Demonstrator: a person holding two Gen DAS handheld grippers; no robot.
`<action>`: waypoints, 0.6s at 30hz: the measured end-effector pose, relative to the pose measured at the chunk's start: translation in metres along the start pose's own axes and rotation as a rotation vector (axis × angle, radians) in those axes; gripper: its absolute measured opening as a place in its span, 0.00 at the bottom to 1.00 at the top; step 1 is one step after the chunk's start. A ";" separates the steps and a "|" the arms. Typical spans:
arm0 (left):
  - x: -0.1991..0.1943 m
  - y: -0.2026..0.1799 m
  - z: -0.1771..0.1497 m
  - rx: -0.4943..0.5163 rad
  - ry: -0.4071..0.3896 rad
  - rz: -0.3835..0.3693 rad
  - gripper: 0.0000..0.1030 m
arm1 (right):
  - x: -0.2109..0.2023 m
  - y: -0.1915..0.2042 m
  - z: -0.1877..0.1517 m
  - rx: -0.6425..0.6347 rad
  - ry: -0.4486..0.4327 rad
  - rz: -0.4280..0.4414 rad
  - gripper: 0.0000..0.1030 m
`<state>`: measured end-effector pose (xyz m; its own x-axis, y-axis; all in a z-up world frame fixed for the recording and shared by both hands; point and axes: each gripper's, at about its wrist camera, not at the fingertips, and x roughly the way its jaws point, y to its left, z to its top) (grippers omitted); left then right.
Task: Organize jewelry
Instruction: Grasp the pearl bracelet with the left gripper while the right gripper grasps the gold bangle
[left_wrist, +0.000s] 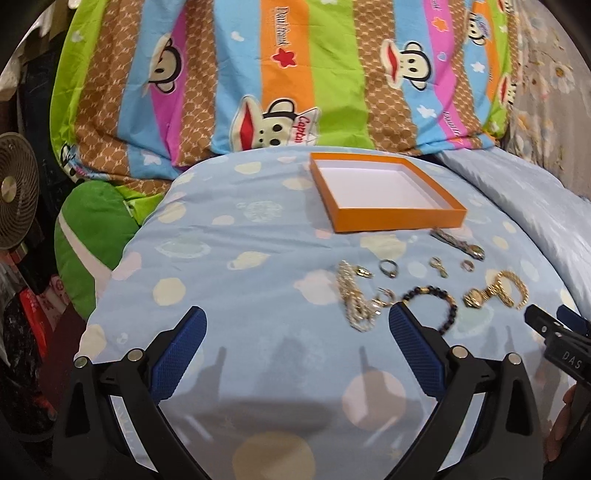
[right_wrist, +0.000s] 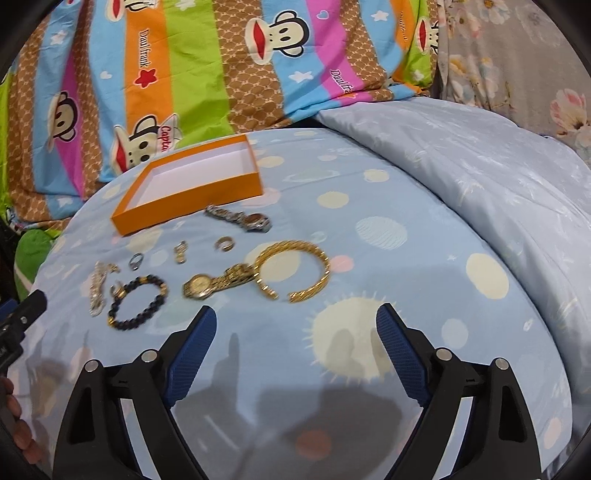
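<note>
Pale-blue dotted bed quilt (right_wrist: 406, 295) carries scattered jewelry, near an empty shallow orange cardboard box (right_wrist: 192, 181) farther left; both tongs, left (left_wrist: 295, 325) and right (right_wrist: 295, 325), hover spread and empty, so picking the gold open bangle (right_wrist: 295, 269) likely comes first.

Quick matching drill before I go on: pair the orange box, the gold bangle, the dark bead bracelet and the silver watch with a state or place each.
1 orange box
2 gold bangle
3 dark bead bracelet
4 silver watch

a lies right in front of the box
b open ring with a gap
c empty, white inside
d closed loop of beads, near the chain

Pairs: 1-c, 2-b, 3-d, 4-a
</note>
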<state>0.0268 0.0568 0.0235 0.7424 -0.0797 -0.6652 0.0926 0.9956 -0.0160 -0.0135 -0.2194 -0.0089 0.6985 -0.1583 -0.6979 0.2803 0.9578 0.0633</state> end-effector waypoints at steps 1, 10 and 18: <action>0.004 0.004 -0.001 -0.010 0.007 0.006 0.94 | 0.004 -0.002 0.003 0.004 0.006 0.003 0.83; 0.022 0.012 -0.011 -0.034 0.054 -0.014 0.94 | 0.036 0.004 0.020 -0.008 0.053 -0.033 0.77; 0.026 0.009 -0.013 -0.024 0.072 -0.045 0.94 | 0.048 0.008 0.019 -0.016 0.100 -0.058 0.53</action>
<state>0.0385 0.0644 -0.0032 0.6885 -0.1211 -0.7151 0.1082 0.9921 -0.0639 0.0346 -0.2239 -0.0286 0.6116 -0.1898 -0.7681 0.3078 0.9514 0.0100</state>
